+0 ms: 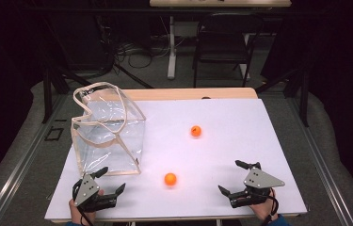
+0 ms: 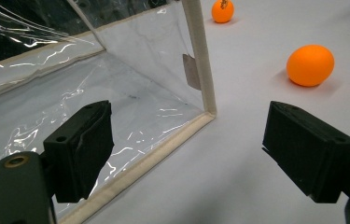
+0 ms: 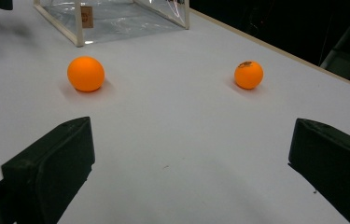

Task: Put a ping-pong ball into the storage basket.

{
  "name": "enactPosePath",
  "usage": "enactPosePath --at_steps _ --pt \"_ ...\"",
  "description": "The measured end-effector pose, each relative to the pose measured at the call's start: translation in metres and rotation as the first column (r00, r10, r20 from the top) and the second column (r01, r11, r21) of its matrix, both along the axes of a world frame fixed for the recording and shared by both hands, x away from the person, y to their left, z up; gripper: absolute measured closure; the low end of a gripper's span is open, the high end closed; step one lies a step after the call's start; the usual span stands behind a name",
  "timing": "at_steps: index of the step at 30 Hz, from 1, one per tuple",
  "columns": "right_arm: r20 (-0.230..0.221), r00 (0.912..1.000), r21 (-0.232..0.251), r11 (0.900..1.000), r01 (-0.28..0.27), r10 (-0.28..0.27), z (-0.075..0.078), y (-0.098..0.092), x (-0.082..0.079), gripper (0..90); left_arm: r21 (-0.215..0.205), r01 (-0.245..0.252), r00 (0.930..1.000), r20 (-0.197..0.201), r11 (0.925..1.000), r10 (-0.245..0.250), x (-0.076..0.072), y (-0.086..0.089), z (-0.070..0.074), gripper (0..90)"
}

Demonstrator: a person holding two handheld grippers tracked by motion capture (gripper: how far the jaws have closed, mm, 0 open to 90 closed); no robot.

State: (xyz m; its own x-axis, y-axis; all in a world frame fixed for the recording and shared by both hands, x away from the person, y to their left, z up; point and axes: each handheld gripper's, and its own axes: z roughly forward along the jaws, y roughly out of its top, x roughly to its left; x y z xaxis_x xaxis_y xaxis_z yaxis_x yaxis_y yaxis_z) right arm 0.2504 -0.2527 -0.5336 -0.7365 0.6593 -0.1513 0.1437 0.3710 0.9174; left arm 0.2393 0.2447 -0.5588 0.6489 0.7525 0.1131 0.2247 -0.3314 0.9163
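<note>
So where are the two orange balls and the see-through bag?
Near ball point(image 1: 170, 179), high view, middle of the ball.
Far ball point(image 1: 196, 131), high view, middle of the ball.
Bag point(image 1: 132, 136), high view, its clear front wall.

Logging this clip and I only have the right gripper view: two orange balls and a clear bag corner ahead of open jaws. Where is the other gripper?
Observer: The left gripper sits at the near left table edge, jaws open, right beside the clear bag.
Operator: Is the bag upright?
Observer: Yes, it stands with its mouth up and handles raised.
Operator: Anything inside it?
Observer: It looks empty; the near ball and the far ball both lie on the white table.
</note>
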Motion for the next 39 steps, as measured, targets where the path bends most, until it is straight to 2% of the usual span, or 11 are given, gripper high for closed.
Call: enactPosePath --at_steps 2,10,14,39 --pt "-0.004 1.0 -0.002 1.0 0.003 -0.003 0.0 0.0 0.0 0.0 -0.007 -0.001 1.0 0.001 1.0 0.001 -0.001 -0.001 0.0 16.0" --pt "-0.025 0.9996 -0.012 1.0 0.014 -0.014 0.002 0.004 0.002 0.0 0.008 0.014 0.9999 -0.004 0.9999 -0.014 -0.001 -0.001 0.0 16.0" --pt "-0.03 0.9994 -0.032 0.999 0.015 -0.016 0.003 0.007 0.004 0.0 0.004 0.008 1.0 0.0 1.0 -0.008 -0.002 -0.001 0.0 16.1" --pt "-0.116 0.993 -0.091 0.995 -0.034 0.023 0.008 0.03 0.02 0.0 0.005 0.007 1.0 0.004 1.0 -0.007 -0.002 -0.001 0.0 16.0"
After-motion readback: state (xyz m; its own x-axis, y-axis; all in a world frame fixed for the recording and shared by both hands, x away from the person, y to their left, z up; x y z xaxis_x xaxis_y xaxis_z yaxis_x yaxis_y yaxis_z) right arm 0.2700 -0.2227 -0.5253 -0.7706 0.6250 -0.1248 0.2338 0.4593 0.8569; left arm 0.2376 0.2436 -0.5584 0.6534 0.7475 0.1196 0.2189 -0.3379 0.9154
